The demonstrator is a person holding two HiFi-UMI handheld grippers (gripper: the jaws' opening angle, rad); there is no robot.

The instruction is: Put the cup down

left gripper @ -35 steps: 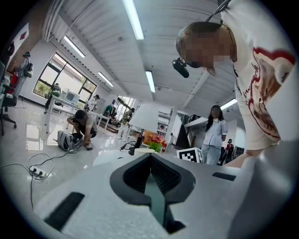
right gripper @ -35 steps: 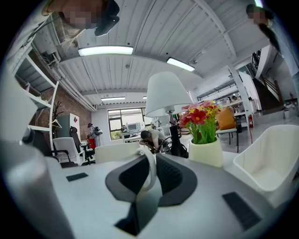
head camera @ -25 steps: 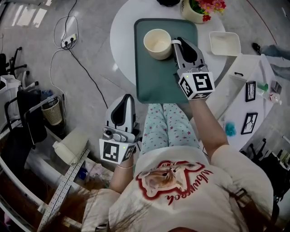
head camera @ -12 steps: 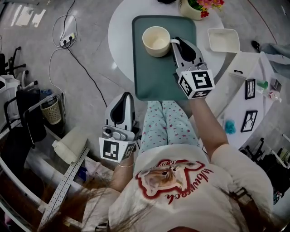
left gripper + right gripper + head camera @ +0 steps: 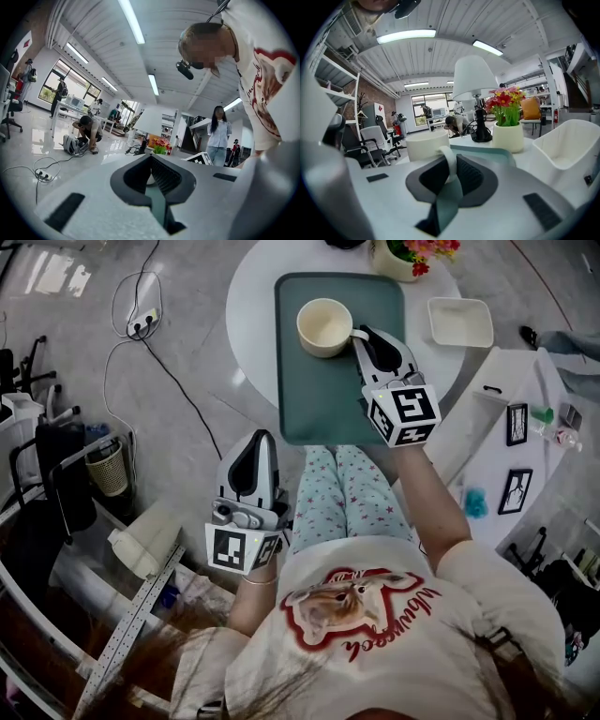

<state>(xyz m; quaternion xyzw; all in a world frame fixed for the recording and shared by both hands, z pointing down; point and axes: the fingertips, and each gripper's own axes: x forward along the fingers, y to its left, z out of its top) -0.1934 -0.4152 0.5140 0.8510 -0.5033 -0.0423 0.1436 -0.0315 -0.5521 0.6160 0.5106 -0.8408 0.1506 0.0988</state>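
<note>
A cream cup [image 5: 324, 326] stands upright on the green tray [image 5: 319, 399] on the round white table [image 5: 251, 306]. My right gripper [image 5: 359, 331] reaches it from the right and is shut on its handle. In the right gripper view the white handle [image 5: 449, 161] sits between the dark pads, with the cup's body [image 5: 426, 145] just beyond. My left gripper [image 5: 258, 437] hangs low beside the person's left knee, over the floor and well short of the table. Its jaws stand together with nothing between them [image 5: 151, 157].
A white pot of red and yellow flowers [image 5: 403, 259] and a square white dish [image 5: 459, 322] stand on the table to the right of the tray. A white lamp [image 5: 474, 79] rises behind the tray. Cables and a power strip [image 5: 141, 324] lie on the floor at left.
Almost nothing: the right gripper and cup have stayed on the tray, and the gripper has turned very slightly. The left gripper has not moved.
</note>
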